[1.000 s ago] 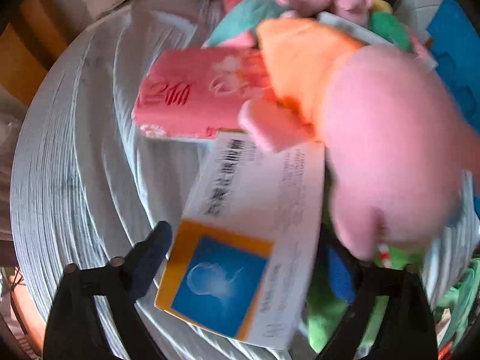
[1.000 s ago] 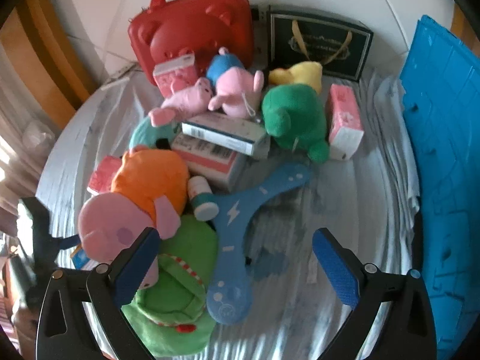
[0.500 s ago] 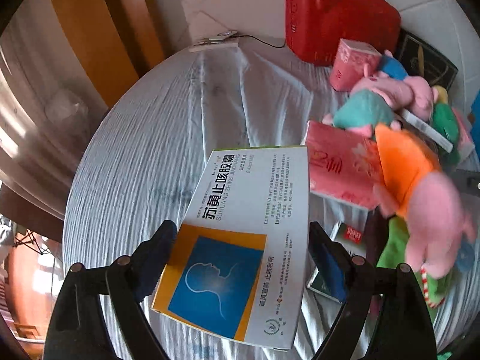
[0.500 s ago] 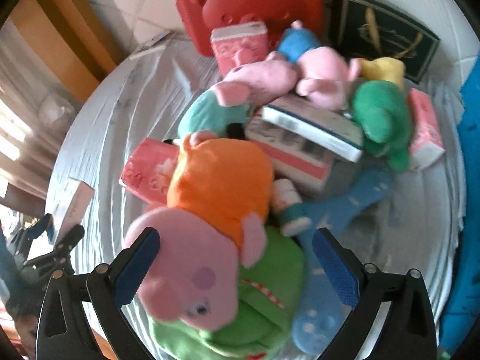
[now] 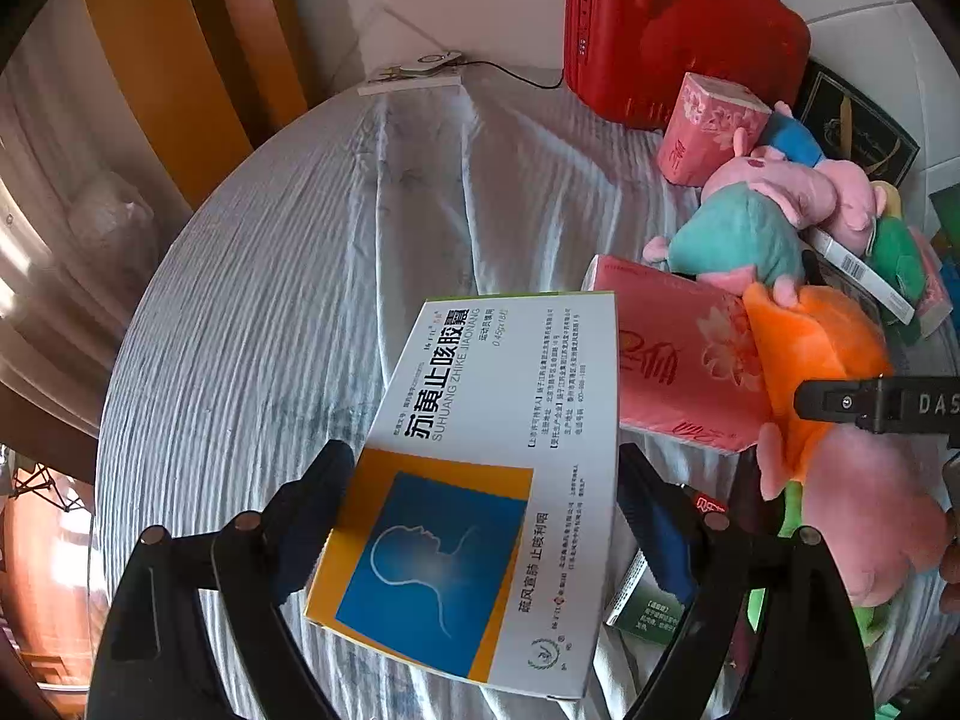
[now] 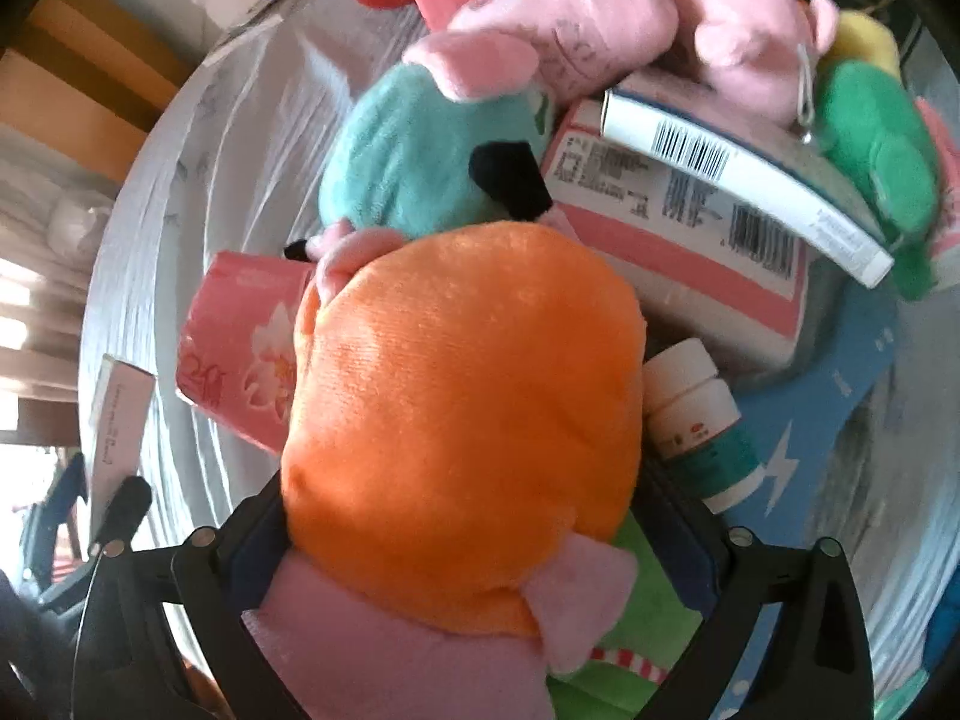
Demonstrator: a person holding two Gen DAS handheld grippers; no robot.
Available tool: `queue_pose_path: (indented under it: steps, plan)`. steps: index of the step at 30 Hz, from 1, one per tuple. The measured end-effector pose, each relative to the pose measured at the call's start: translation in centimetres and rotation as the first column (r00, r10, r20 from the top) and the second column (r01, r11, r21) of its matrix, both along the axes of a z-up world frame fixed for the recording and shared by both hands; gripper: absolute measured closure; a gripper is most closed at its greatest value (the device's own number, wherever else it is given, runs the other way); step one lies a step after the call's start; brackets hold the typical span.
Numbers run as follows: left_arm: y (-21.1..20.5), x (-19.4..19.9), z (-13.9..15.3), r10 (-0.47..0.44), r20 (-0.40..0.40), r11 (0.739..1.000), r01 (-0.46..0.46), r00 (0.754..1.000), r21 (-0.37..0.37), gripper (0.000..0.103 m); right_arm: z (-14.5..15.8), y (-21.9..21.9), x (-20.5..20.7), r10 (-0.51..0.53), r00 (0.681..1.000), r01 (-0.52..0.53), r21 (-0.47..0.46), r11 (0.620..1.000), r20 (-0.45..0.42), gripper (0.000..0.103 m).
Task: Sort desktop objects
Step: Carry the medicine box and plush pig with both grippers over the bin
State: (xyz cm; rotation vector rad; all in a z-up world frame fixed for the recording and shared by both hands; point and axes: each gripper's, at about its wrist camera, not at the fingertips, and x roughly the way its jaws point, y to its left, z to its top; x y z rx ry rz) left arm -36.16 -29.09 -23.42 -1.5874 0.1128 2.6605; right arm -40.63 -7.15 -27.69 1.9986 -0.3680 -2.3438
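The medicine box [image 5: 480,480] is white with a blue square and a yellow edge, and it sits clamped between the two sides of the left tool [image 5: 480,516], lifted above the counter [image 5: 270,330]. The counter is round and has a wrinkly pale cloth with thin stripes on it. Behind it is a white tiled wall, and to the side there are orange-brown wooden boards and a light curtain. A white power strip [image 5: 414,75] with a black wire lies at the far edge.

On the counter is a big pile of things. A red case [image 5: 678,30] with a handle stands at the back. Next to it is a pink tissue pack [image 5: 708,126]. Another pink tissue pack [image 5: 678,372] lies flat, just beside the medicine box. There are pig toys too, one in a teal dress [image 6: 420,162] and one in an orange dress [image 6: 462,420].

The right tool [image 6: 468,540] points down at the pile. The pig toy in the orange dress is between its two sides, which stand wide apart and have just been closing in a little. I cannot tell if they press on the toy yet. Close by on the right is a small white bottle [image 6: 696,414] with a teal band, lying on a blue flat toy [image 6: 840,420]. Behind the orange pig are two long boxes with bar codes [image 6: 720,192], stacked, and a green soft toy [image 6: 876,144].
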Motion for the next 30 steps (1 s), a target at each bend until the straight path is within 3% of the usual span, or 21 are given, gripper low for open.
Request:
queue_pose_path:
  steps: [3, 8, 14, 23, 30]
  plan:
    - [0.1, 0.4, 1.1, -0.007, -0.027, 1.0, 0.007, 1.0, 0.001, 0.016, 1.5, -0.2, 0.9, 0.006, 0.998, -0.006, 0.015, 1.0, -0.055, 0.017]
    - [1.2, 1.9, 4.5, -0.034, -0.11, 0.999, 0.036, 0.993, 0.023, 0.016, 5.3, 0.1, 3.3, 0.013, 0.986, -0.008, 0.027, 1.0, -0.167, 0.021]
    - [4.1, 3.8, 8.5, -0.093, -0.206, 0.994, 0.103, 0.974, 0.037, 0.016, 11.9, 2.6, 7.1, -0.011, 0.944, 0.029, 0.052, 0.998, -0.329, 0.027]
    - [11.8, 7.0, 14.1, -0.212, -0.336, 0.969, 0.243, 0.918, 0.052, 0.016, 20.9, 7.9, 13.2, -0.117, 0.822, 0.172, 0.046, 0.984, -0.558, 0.031]
    - [20.3, 9.7, 18.2, -0.298, -0.422, 0.932, 0.356, 0.856, 0.065, 0.016, 27.0, 15.8, 18.8, -0.179, 0.717, 0.293, 0.058, 0.954, -0.673, 0.032]
